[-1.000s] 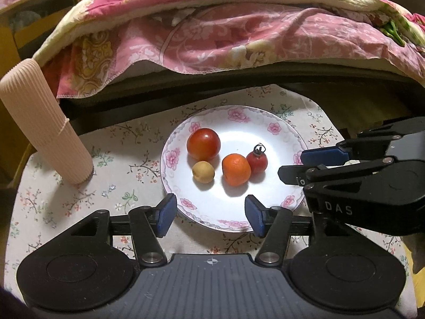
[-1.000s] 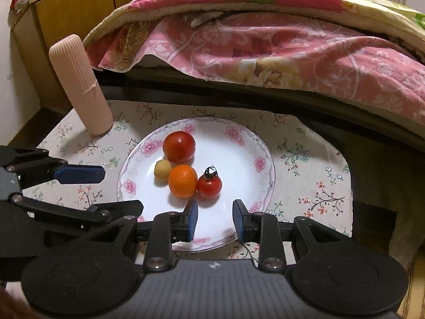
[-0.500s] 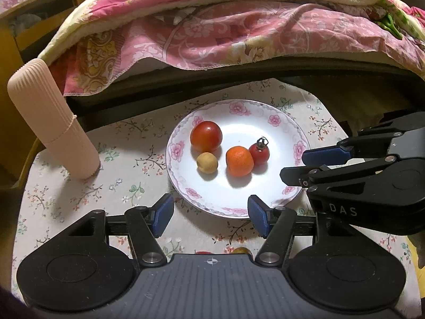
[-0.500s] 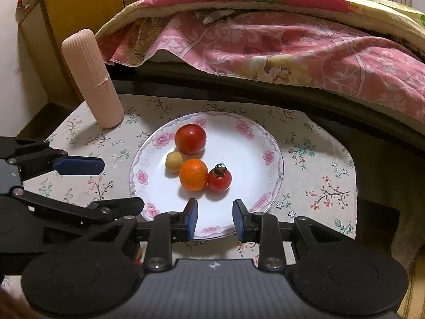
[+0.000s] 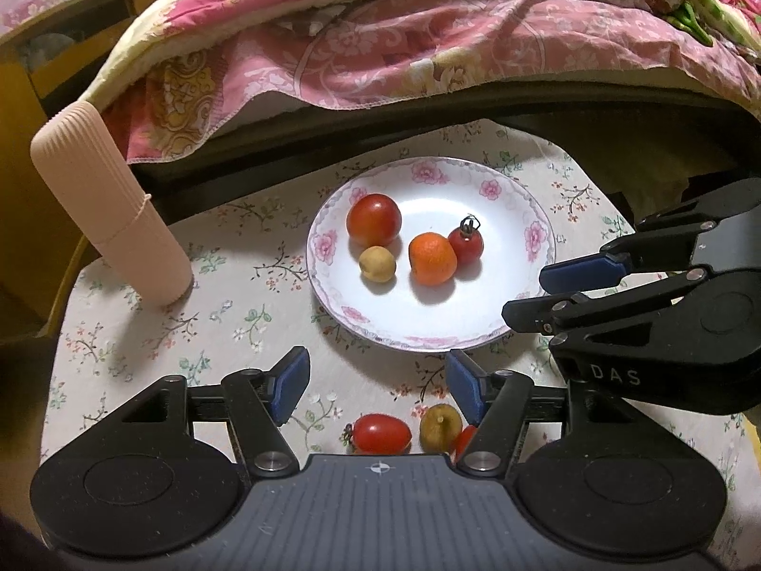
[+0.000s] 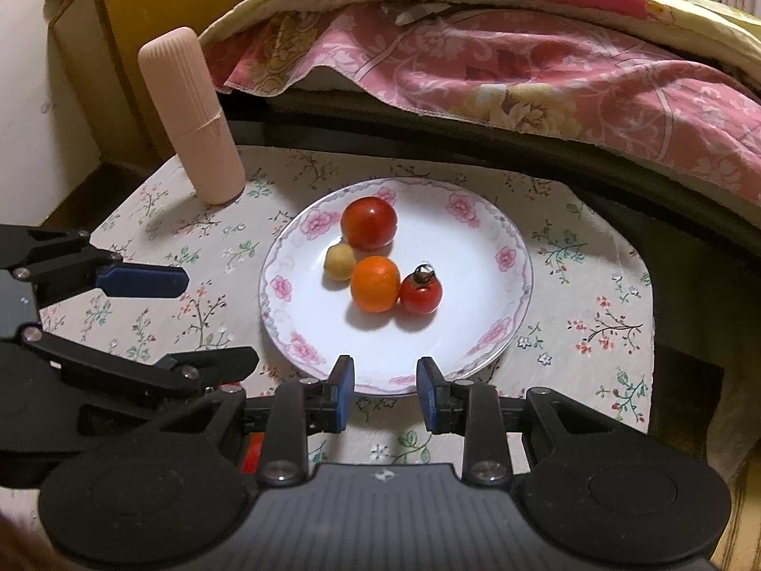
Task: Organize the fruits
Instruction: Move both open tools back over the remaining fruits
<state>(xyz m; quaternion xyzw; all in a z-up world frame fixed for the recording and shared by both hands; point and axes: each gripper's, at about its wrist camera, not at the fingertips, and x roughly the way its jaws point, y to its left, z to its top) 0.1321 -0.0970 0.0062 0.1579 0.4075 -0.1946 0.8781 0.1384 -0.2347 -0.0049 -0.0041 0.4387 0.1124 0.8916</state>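
Observation:
A white flower-rimmed plate [image 5: 537,238] [image 6: 513,257] holds a large tomato [image 5: 373,220] [image 6: 368,222], a small yellow fruit [image 5: 377,263] [image 6: 340,261], an orange [image 5: 433,258] [image 6: 375,283] and a small stemmed tomato [image 5: 466,242] [image 6: 421,292]. My left gripper [image 5: 379,385] [image 6: 190,323] hovers open before the plate's near rim, nothing between its fingers. Under it on the cloth lie a cherry tomato [image 5: 380,433] and a yellowish fruit [image 5: 440,423], with a red piece half hidden beside them. My right gripper [image 6: 385,388] [image 5: 547,295] stands narrowly open and empty at the plate's near edge.
A ribbed pink cylinder [image 5: 109,209] [image 6: 190,114] stands upright at the table's back left. A bed with a pink floral quilt [image 5: 428,47] overhangs the far edge. A wooden cabinet [image 6: 133,24] stands at the left. The floral tablecloth [image 5: 142,333] covers the small table.
Both views have drawn back from the plate, which now sits farther off. Loose fruits on the cloth have come into sight under the left gripper, whose jaws stand slightly wider.

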